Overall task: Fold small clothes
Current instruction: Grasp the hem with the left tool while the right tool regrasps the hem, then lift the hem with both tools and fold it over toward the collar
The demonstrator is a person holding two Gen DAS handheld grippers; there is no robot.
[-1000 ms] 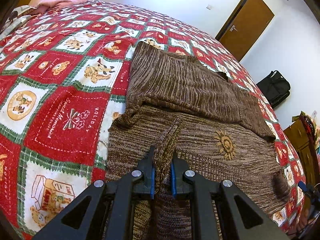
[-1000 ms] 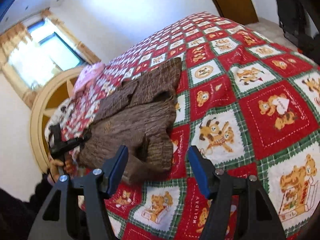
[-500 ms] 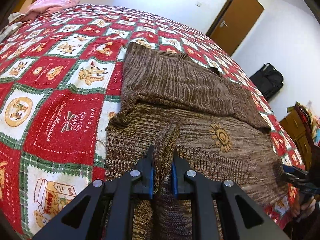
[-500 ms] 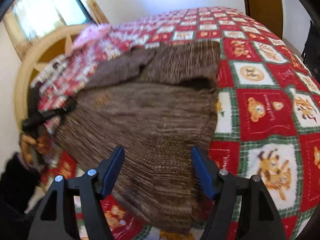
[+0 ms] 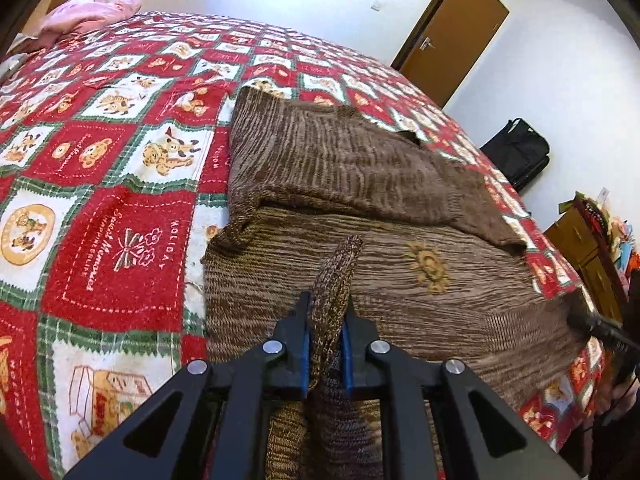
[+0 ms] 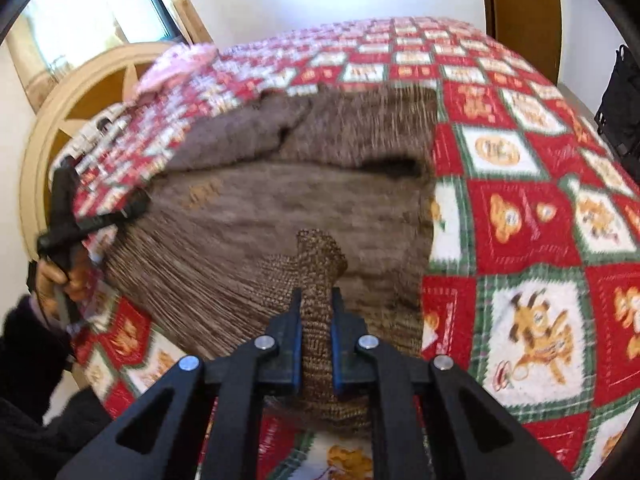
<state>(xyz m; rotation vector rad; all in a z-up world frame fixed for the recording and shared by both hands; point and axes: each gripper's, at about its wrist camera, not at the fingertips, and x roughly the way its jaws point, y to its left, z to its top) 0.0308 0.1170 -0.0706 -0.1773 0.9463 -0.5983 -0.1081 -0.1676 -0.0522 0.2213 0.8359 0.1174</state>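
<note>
A brown knit sweater with a small yellow sun motif lies on the red patchwork bedspread, its far part folded over itself. My left gripper is shut on a pinched-up fold of the sweater's near hem. My right gripper is shut on another raised fold of the same sweater at the opposite end of that hem. In the right wrist view the left gripper shows at the sweater's far left corner, held by a hand.
A pink pillow lies at the head of the bed by a wooden headboard. A brown door, a black bag on the floor and a wooden cabinet stand beyond the bed's right side.
My right gripper has swung from over the bedspread onto the sweater's hem and closed on a fold. My left gripper keeps its grip and has lifted its fold slightly.
</note>
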